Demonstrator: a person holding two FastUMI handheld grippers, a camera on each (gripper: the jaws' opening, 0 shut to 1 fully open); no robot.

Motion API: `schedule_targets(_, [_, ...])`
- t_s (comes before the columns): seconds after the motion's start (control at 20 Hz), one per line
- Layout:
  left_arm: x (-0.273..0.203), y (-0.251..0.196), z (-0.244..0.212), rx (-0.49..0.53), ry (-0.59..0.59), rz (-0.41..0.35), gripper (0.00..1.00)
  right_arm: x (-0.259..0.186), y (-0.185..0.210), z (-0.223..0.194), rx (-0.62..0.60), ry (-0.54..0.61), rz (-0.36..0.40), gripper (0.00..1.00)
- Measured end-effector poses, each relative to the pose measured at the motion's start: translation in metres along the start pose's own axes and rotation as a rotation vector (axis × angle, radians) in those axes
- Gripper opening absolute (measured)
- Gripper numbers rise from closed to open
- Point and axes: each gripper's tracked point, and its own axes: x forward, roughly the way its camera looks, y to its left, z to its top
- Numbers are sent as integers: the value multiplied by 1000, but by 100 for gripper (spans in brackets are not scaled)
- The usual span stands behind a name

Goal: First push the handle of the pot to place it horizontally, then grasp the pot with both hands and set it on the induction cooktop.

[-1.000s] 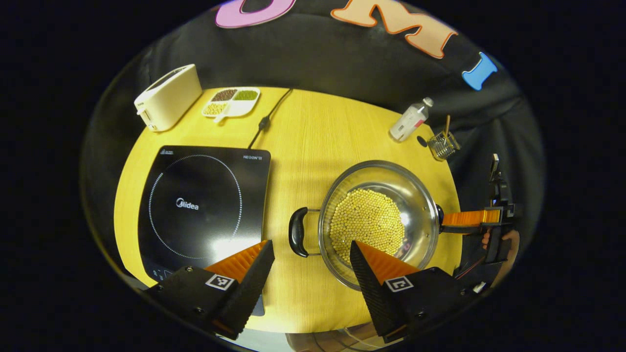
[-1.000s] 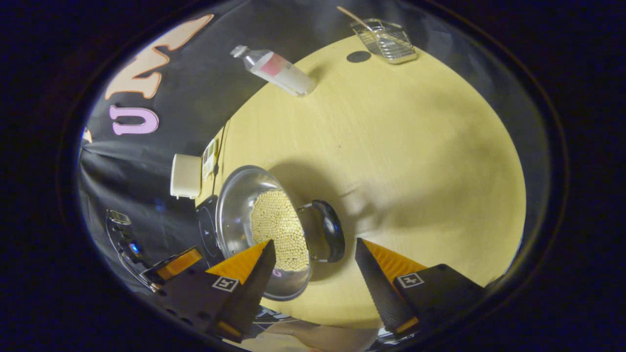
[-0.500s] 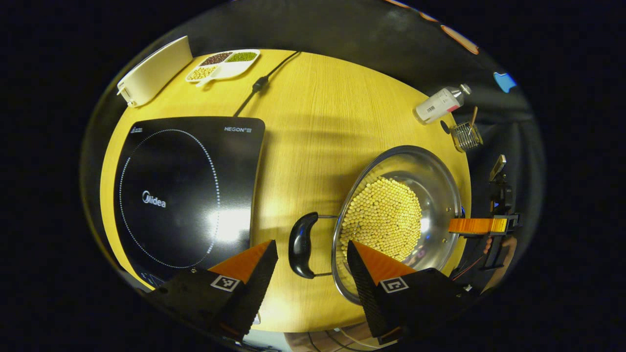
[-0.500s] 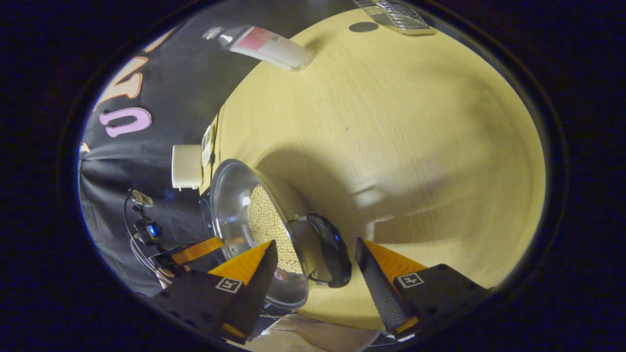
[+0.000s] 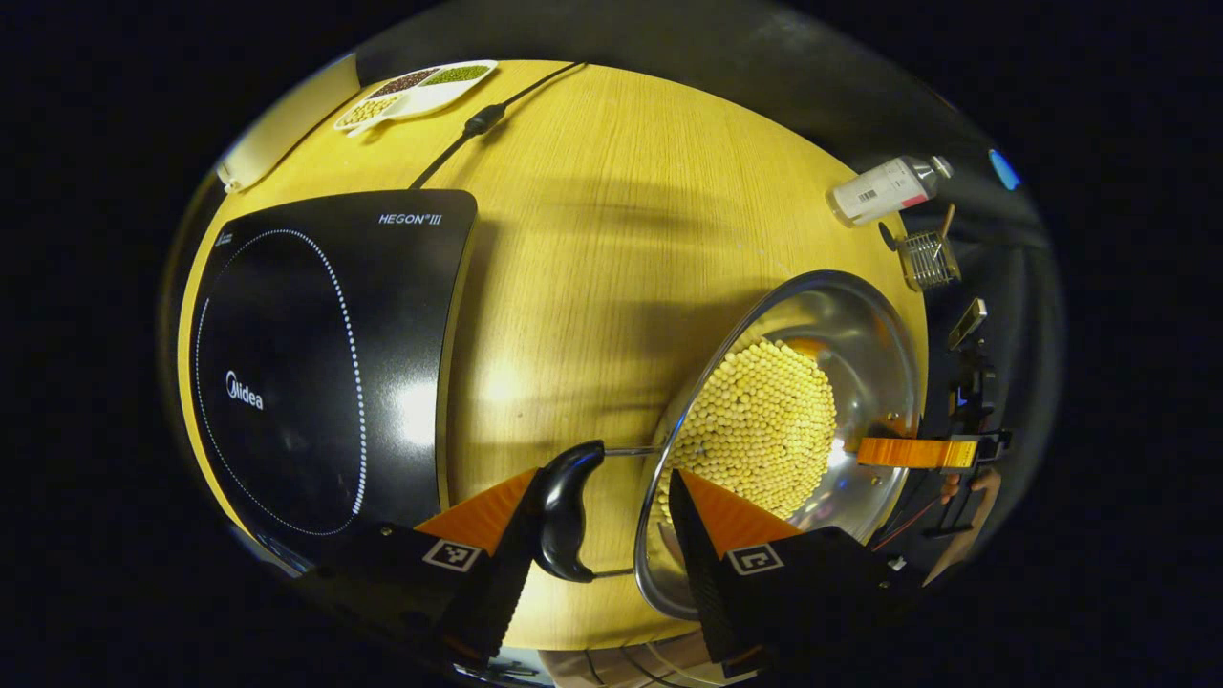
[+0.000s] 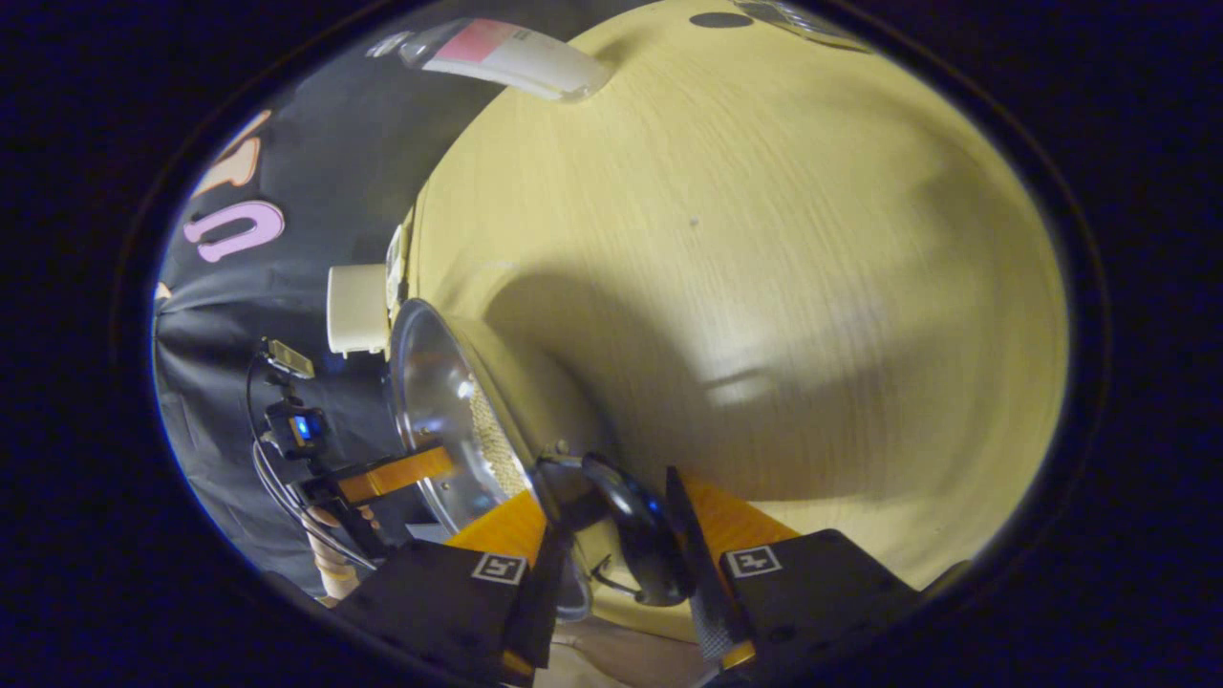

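A steel pot [image 5: 865,330] full of yellow beans sits on the wooden table [image 5: 592,248], to the right of the black induction cooktop [image 5: 306,363]. In the left gripper view my left gripper [image 5: 597,475] is open, with the pot's black loop handle [image 5: 564,521] lying between its fingers, against the left one. At the pot's far rim shows one of my right gripper's fingers [image 5: 908,452]. In the right gripper view my right gripper [image 6: 611,492] is shut on the pot's other black handle [image 6: 631,540]; the pot [image 6: 430,382] rises to its left.
A lying bottle [image 5: 884,188] and a small wire basket [image 5: 929,258] rest at the table's far right. A divided dish of beans [image 5: 411,86], a white appliance [image 5: 258,153] and the cooktop's cord [image 5: 478,119] lie at the back left. A hand [image 6: 330,564] holds the left gripper.
Both grippers dropped and moved in onto the pot's handles. The right gripper's fingers closed on its handle; the left gripper now straddles the other handle with its gap barely changed.
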Motion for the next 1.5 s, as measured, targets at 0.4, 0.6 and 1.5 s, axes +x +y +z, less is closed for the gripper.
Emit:
schedule_targets(0.4, [4,8,2,23,-4,32,65,2,-3,2,-39,-26,-15,53])
schedule_targets(0.6, [6,5,1,59,-20,33,61,-1,-11,-3,-113,-54,-66,54])
schedule_targets(1.5, [-42,-12,-49,151,-26,-24,60,-60,-6,-72,-132,-148,-122,54])
